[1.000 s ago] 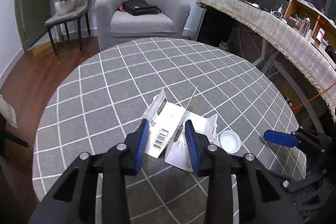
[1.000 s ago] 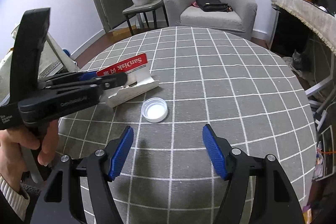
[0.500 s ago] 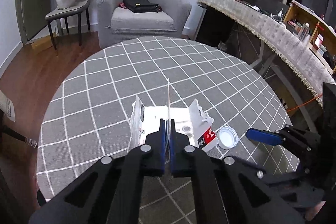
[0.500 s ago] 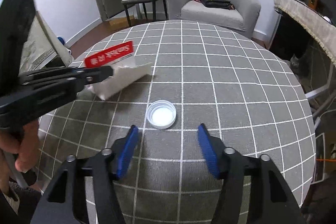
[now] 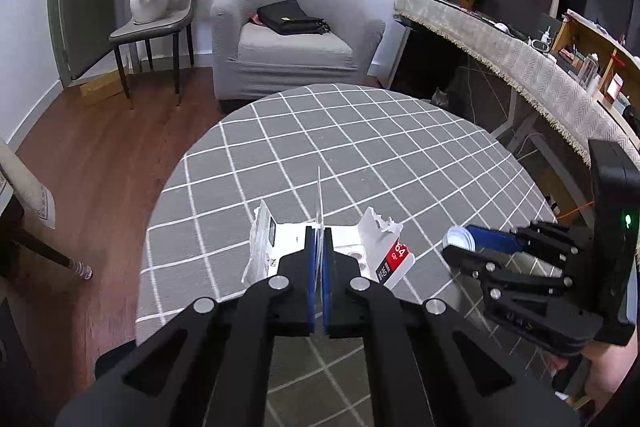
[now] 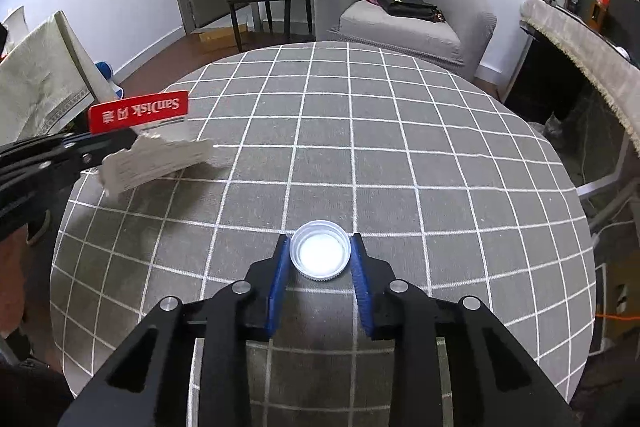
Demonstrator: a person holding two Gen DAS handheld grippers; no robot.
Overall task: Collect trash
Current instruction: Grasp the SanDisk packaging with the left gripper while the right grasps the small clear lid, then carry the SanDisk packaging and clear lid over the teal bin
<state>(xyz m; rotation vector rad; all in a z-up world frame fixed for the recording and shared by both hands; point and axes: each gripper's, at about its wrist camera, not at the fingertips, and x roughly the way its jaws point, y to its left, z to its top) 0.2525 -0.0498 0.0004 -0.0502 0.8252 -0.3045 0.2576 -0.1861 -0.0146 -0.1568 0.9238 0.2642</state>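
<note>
Trash here is light: a torn card package [image 5: 384, 247], thin and floppy, pinched at its upright flap by my left tool [image 5: 319, 251], and a small rigid bottle cap [image 6: 320, 254] on the surface [image 6: 400, 155], its rim between my right tool's [image 6: 320, 259] closing pads.

Torn red-and-white card package [image 6: 152, 143] raised off table; white cap [image 6: 320, 254] open-side-up.

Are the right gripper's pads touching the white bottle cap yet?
Touching. Right wrist view: both blue pads of the right gripper sit against the cap's rim, no gap visible.
</note>
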